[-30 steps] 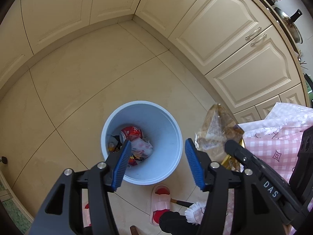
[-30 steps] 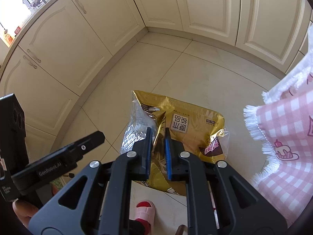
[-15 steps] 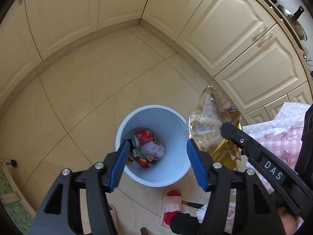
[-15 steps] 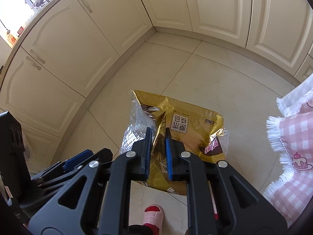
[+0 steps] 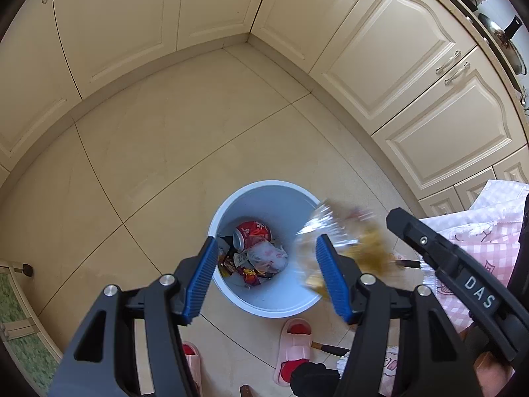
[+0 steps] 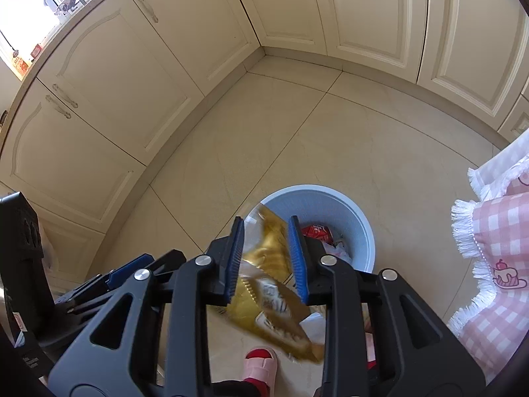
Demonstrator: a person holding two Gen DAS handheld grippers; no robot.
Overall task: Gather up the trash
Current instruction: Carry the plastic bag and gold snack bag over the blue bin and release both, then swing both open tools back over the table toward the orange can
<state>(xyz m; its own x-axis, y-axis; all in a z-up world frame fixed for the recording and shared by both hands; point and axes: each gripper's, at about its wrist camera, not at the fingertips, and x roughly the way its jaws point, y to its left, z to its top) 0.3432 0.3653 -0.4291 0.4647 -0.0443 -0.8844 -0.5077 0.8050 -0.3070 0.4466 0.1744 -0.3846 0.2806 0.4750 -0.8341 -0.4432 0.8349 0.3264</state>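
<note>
The right gripper (image 6: 266, 254) has just been opening its jaws. The gold snack bag (image 6: 274, 284) lies between them, blurred and tilted, with a gap to each pad, so it appears released and dropping. The left gripper (image 5: 266, 278) stands wide with nothing between its jaws.

Position: the snack bag is above the rim of the pale blue waste bin (image 5: 264, 195) on the side nearest the right gripper. Part of it overlaps the opening. Whether it will clear the rim cannot be told.

Progress: the bin already holds a red drink can (image 5: 253, 231), a crumpled white wrapper (image 5: 266, 254) and small packets. The current item counts as deposited only if it lands inside. No further trash shows on the tiled floor (image 5: 148, 165).

View differences: the left wrist view shows the bin contents in full and the bag as a blur at the rim. The right wrist view shows the pad clearance and the pink checked cloth (image 6: 496, 231).
</note>
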